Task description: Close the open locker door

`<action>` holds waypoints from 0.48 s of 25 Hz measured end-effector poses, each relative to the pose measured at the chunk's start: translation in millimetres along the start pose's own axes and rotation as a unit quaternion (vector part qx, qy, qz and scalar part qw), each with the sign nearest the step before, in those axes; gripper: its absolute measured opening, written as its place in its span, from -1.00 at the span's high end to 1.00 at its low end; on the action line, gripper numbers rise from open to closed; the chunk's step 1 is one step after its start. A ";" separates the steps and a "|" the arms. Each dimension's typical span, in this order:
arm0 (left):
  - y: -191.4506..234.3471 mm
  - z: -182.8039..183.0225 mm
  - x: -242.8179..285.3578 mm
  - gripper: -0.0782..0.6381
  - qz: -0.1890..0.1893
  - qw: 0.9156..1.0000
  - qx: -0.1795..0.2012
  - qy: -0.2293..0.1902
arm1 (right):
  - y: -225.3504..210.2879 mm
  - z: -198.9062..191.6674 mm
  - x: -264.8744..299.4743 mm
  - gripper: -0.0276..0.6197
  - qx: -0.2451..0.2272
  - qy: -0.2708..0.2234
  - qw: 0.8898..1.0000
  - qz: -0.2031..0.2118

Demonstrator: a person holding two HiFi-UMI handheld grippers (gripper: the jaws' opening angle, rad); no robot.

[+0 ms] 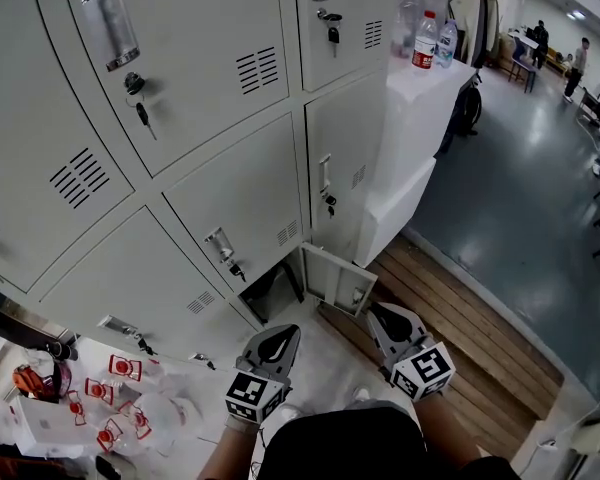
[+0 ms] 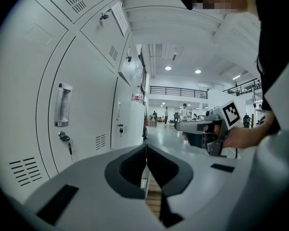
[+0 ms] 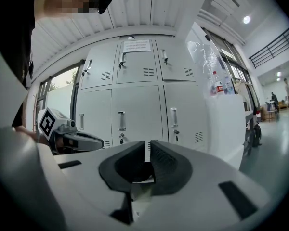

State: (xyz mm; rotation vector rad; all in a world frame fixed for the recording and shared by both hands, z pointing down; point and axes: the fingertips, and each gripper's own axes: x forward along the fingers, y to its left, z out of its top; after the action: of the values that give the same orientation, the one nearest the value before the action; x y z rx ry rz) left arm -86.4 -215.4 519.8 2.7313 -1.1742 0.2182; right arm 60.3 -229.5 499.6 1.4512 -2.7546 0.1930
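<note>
Low in the lockers' (image 1: 210, 118) bottom row, the door (image 1: 332, 278) stands swung out from its dark compartment. The left gripper (image 1: 283, 334) is near the opening, and the right gripper (image 1: 378, 312) is just beside the door's outer edge; contact cannot be told. Both jaws are clenched together, grasping nothing.

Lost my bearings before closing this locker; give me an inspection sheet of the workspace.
Surface: pale floor by the lockers; wooden planking to the right.
Job's things: bottom-row locker door stands open, dark compartment beside it.
Clutter: red-labelled packets and clear plastic on the floor, left.
Grippers: left tool and right tool both shut, empty; the right one is nearest the door.
Cables: nothing seen.
Surroundings: bottles on a white cabinet; people far off.
</note>
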 end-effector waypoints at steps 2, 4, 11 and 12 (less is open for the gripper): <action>1.7 -3.3 -2.4 0.72 0.003 1.000 -0.002 0.002 | 2.3 -0.8 0.2 0.79 0.001 -0.001 1.000 0.002; 3.1 -4.0 -3.9 0.72 0.005 1.000 -0.003 0.001 | 4.5 1.1 1.4 0.79 -0.003 -0.002 1.000 0.005; 4.4 0.8 -5.8 0.72 0.010 1.000 -0.004 -0.001 | 7.5 7.6 2.1 0.79 -0.007 0.001 1.000 0.004; 4.5 1.9 -5.6 0.72 0.010 1.000 -0.003 -0.002 | 7.5 7.6 2.6 0.79 -0.007 0.001 1.000 0.004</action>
State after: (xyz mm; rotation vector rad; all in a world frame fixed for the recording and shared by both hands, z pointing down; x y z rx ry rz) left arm -93.3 -214.8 517.2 2.7168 -1.2019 0.2117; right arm 52.9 -228.3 491.5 1.4364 -2.7547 0.1763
